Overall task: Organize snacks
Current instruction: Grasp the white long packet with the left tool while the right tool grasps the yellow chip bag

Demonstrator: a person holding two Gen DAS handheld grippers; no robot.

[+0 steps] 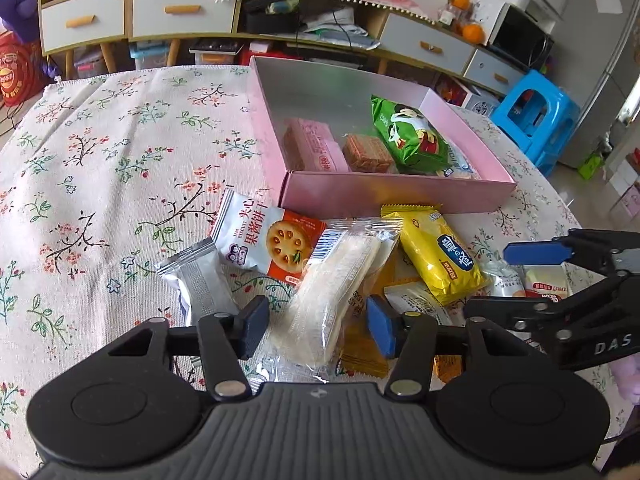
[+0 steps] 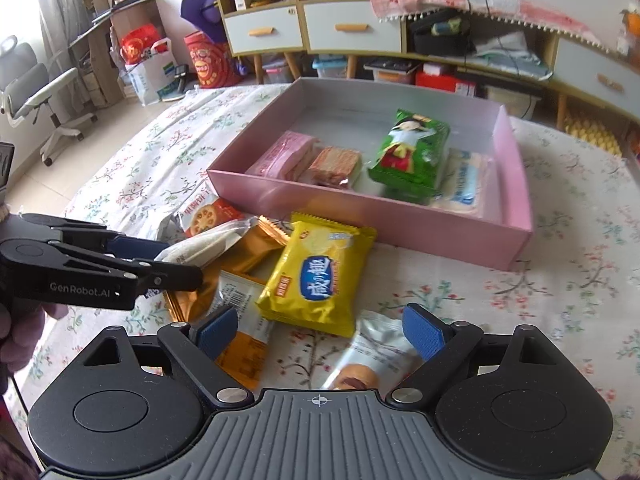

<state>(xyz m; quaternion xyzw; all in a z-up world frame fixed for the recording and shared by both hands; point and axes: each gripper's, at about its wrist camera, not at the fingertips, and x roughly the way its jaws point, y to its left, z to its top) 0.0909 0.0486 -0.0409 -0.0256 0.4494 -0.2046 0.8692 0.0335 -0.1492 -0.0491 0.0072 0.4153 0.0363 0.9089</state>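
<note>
Snacks lie heaped on the desk just before the pink box. The left hand-held gripper straddles a clear pack, jaws apart, poised to grasp; the right hand-held gripper hangs open above the yellow pack, likely next for the box.

orange packets: largely buried under clear-wrapped pastry and yellow packet; print unreadable
pale blue packet: half covered by green bag
bun packet: lower end hidden behind gripper body
</note>
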